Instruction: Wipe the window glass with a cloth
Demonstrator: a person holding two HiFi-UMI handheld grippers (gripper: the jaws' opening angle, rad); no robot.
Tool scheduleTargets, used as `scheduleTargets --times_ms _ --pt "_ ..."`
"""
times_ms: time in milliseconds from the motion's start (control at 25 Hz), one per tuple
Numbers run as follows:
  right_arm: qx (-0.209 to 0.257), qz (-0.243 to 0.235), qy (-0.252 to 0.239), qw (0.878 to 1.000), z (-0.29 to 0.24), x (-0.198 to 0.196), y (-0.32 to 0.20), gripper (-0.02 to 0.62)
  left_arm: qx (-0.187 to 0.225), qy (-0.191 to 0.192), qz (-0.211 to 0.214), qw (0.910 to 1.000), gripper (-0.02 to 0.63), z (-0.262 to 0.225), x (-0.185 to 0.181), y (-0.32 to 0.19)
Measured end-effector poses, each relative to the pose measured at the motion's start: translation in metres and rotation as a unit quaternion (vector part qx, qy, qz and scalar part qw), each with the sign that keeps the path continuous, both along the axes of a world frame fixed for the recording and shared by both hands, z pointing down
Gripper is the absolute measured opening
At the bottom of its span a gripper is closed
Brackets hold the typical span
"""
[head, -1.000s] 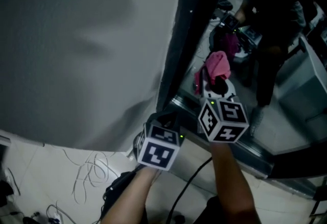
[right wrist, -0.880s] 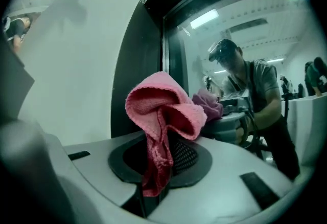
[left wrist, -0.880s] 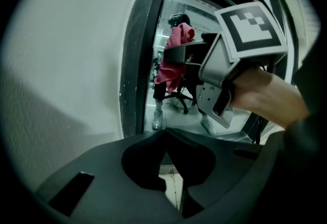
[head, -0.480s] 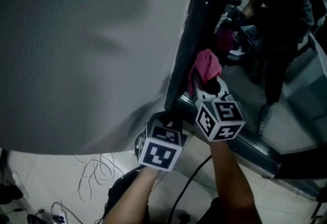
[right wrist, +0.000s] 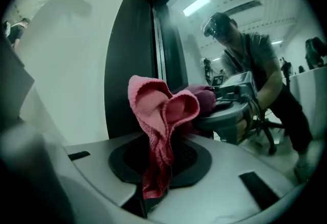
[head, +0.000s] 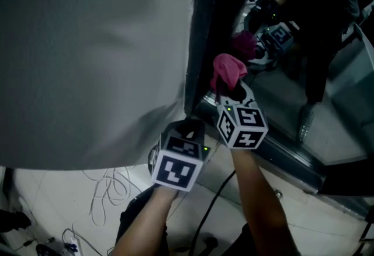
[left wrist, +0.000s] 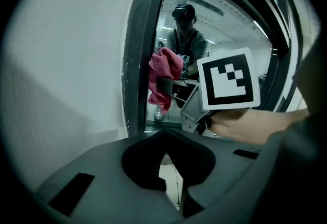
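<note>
A pink cloth (head: 228, 71) is bunched between the jaws of my right gripper (head: 232, 92), which is shut on it. The cloth (right wrist: 161, 115) is held up against the window glass (head: 280, 103), close beside the dark vertical window frame (head: 205, 33). The glass (right wrist: 291, 28) mirrors the cloth, the gripper and the person. The left gripper view shows the cloth (left wrist: 163, 77) in front of the glass (left wrist: 176, 28). My left gripper (head: 187, 129) hangs lower, at the foot of the frame, with its jaws shut on nothing (left wrist: 164, 138).
A white wall (head: 87, 56) fills the left side. The window's lower rail (head: 286, 158) runs down to the right. Thin white cables (head: 105, 193) lie on the tiled floor at lower left, and a black cable (head: 207, 214) hangs between the person's forearms.
My right gripper has carried the cloth a little to the left and up the glass, closer to the vertical frame. The left gripper has hardly moved.
</note>
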State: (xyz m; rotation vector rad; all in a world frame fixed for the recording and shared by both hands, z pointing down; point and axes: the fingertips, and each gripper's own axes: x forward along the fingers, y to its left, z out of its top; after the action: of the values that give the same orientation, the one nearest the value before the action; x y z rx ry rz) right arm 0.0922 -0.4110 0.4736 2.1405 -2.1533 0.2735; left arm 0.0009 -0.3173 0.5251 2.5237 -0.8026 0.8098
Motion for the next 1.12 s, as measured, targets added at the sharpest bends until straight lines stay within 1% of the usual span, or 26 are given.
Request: scheduleTargets --times_ms 120,240,400,520,880,1120 --pt "0.000 0.018 -0.009 1.000 0.002 0.013 0.010 0.058 -0.001 0.001 0.002 1.0000 0.006 0.001 0.007 0.002" --pt "-0.002 0.028 -0.019 0.999 -0.002 0.028 0.024 0.058 0.000 -0.002 0.011 0.9999 0.006 0.000 0.021 0.011" --pt "-0.005 0.040 -0.021 0.999 -0.004 0.045 0.045 0.058 0.003 -0.013 0.024 0.9996 0.006 0.004 0.033 0.021" --pt "-0.008 0.047 -0.021 0.999 -0.004 0.059 0.056 0.058 0.004 -0.014 0.031 0.9994 0.006 0.006 0.043 0.023" --pt "-0.013 0.069 -0.030 0.997 -0.009 0.108 0.110 0.058 0.007 -0.013 0.068 0.9976 0.006 0.006 0.092 0.051" --pt "-0.013 0.090 -0.025 0.996 -0.009 0.144 0.153 0.058 0.012 -0.009 0.104 0.9945 0.006 0.007 0.133 0.082"
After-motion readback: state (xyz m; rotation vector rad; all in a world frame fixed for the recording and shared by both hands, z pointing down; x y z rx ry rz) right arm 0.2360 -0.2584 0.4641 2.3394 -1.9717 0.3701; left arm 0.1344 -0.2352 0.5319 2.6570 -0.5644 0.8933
